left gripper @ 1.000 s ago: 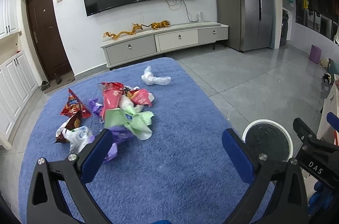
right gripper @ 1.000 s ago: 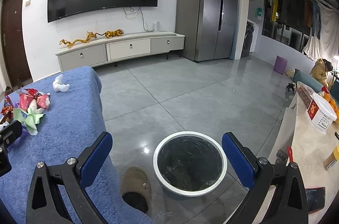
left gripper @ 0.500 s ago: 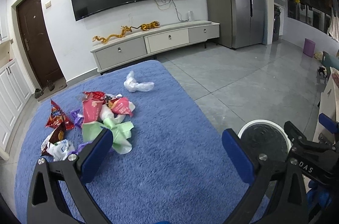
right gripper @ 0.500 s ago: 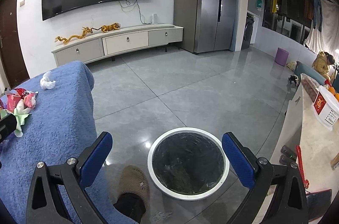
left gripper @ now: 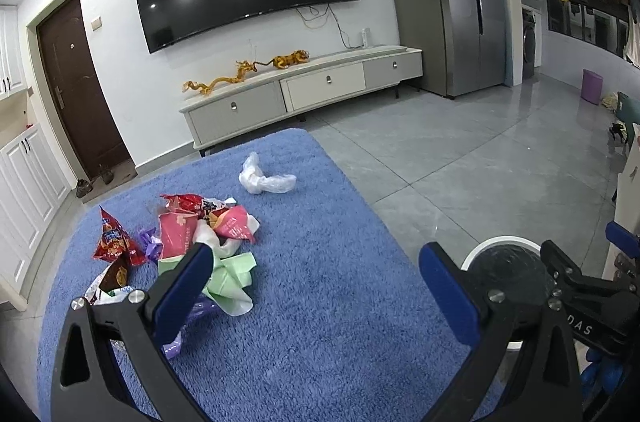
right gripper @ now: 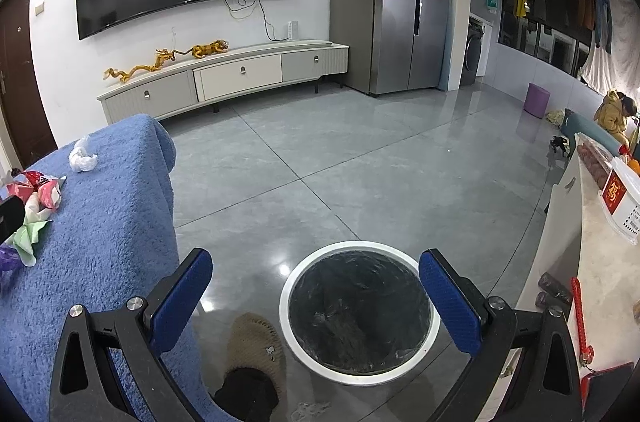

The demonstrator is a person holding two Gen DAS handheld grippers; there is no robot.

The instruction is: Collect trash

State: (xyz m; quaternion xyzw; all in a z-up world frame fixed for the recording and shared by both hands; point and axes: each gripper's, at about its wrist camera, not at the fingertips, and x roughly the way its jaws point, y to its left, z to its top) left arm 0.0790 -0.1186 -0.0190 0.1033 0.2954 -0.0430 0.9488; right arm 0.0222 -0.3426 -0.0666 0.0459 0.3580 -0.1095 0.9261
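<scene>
In the left wrist view the left gripper (left gripper: 316,282) hangs over the blue blanket (left gripper: 328,334) with its fingers spread wide and nothing between them; its left finger hides part of the trash pile (left gripper: 188,254), so the wrappers cannot be counted exactly (red, pink, green and purple ones show). One white crumpled bag (left gripper: 266,180) lies apart, nearer the blanket's far edge. The blanket's right half is bare up to its right edge, beyond which the bin (left gripper: 504,262) is partly covered by the right gripper (left gripper: 576,278). In the right wrist view the right gripper (right gripper: 316,282) hovers above the single bin (right gripper: 360,314), fingers spread and empty; open grey floor (right gripper: 360,162) stretches beyond. One slippered foot (right gripper: 256,354) stands beside the bin, cut off at the bottom edge.
</scene>
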